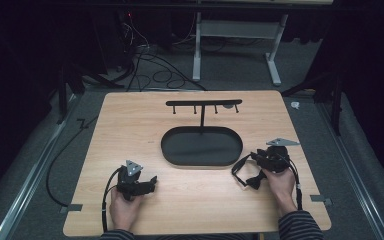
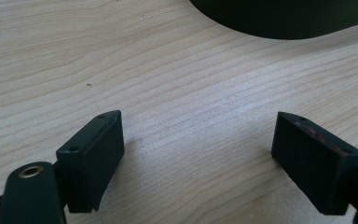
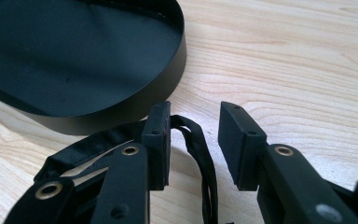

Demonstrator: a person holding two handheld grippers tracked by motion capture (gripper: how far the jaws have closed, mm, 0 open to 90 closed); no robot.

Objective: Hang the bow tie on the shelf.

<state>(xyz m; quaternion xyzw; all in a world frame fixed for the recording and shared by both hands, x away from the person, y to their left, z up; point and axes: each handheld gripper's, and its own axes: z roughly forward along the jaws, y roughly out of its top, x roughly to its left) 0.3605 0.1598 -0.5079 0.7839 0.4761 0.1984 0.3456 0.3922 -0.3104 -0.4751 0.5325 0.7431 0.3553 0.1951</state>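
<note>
A black oval tray (image 1: 180, 150) lies mid-table, and a post rises from its back to a bar with several hooks (image 1: 203, 103). Just right of the tray my right gripper (image 1: 254, 158) points at the tray's wall (image 3: 121, 114). It is open (image 3: 195, 112), and a loop of black strap (image 3: 198, 140) lies in the gap, close to the left jaw's pad; the pads do not press it. The strap (image 1: 237, 169) curls across the wood toward a dark bow-like lump near the right hand. At the front left my left gripper (image 1: 153, 182) is open (image 2: 198, 135) over bare wood, with the tray's edge (image 2: 284, 18) ahead of it.
The wooden table (image 1: 130, 125) has open wood to the left of and in front of the tray. A cable (image 1: 105, 195) trails from the left gripper toward the front edge. Beyond the table are a carpeted floor, cables and a metal desk frame (image 1: 197, 45).
</note>
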